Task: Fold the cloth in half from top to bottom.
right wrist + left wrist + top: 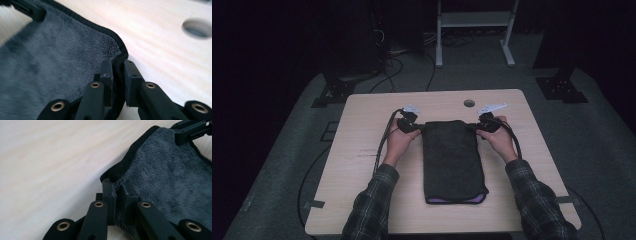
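Towel (454, 160): we see it folded, dark grey, lying lengthwise mid-table (362, 200), its near edge toward us.
Left gripper (410, 124): we have it clamped on the towel's far left corner.
Right gripper (486, 123): we have it pinching the far right corner.
Hole (469, 103): farther off, right of centre.

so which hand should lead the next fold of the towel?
Neither clearly; probably both together. The left gripper is shut on the towel's far left corner, the right gripper on its far right corner, placed symmetrically. If one must lead, it's a toss-up.
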`<state>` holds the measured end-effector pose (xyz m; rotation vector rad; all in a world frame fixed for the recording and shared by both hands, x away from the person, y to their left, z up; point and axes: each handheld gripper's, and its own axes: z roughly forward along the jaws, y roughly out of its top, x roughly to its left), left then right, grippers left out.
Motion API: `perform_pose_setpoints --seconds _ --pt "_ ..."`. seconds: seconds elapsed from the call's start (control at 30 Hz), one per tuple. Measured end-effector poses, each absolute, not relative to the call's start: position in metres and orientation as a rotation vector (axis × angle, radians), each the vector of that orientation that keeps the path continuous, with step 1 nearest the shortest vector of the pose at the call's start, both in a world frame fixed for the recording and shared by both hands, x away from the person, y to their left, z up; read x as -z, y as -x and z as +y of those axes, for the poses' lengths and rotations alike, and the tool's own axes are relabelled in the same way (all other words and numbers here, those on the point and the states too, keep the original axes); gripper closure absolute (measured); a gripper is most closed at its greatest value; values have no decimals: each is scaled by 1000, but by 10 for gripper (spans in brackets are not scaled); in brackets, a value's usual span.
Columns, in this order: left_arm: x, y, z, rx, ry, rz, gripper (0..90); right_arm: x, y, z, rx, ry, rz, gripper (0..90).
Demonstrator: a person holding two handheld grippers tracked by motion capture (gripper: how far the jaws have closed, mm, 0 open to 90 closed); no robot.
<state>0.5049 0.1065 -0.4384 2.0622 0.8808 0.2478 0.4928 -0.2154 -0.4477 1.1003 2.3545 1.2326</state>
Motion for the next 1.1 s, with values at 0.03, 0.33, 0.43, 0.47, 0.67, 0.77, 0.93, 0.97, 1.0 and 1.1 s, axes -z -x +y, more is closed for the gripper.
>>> perform_pose_setpoints --seconds 0.03,0.33,0.43,0.47,0.67,0.77,0.93,0.97,1.0,1.1 --pt "434 -505 107 -255 -2045 874 839 440 -491 -217 -1262 -1088 2341 790" --pt "411 -479 112 -248 -2046 764 838 423 -472 -222 -1310 -1016 2326 788" --pt "411 -463 116 -226 -2056 739 838 424 -455 -227 -1358 -987 2333 788" --pt "411 -463 116 -226 -2056 739 838 424 -455 -227 -1358 -987 2333 788" --pt "414 -440 118 -181 -2066 707 837 428 -427 -230 -1381 -961 2367 786" --pt "415 -430 120 -148 -2053 699 837 430 -418 -231 -1383 -953 2376 786" --pt "418 -411 122 -130 -2060 664 836 428 -398 -233 -1388 -923 2385 786" --pt "418 -407 122 -123 -2055 663 836 428 -395 -233 -1391 -918 2387 785" --pt "418 -404 123 -118 -2054 660 836 428 -386 -233 -1398 -909 2389 785" --pt "422 -389 124 -85 -2051 659 836 430 -374 -233 -1403 -896 2403 785"
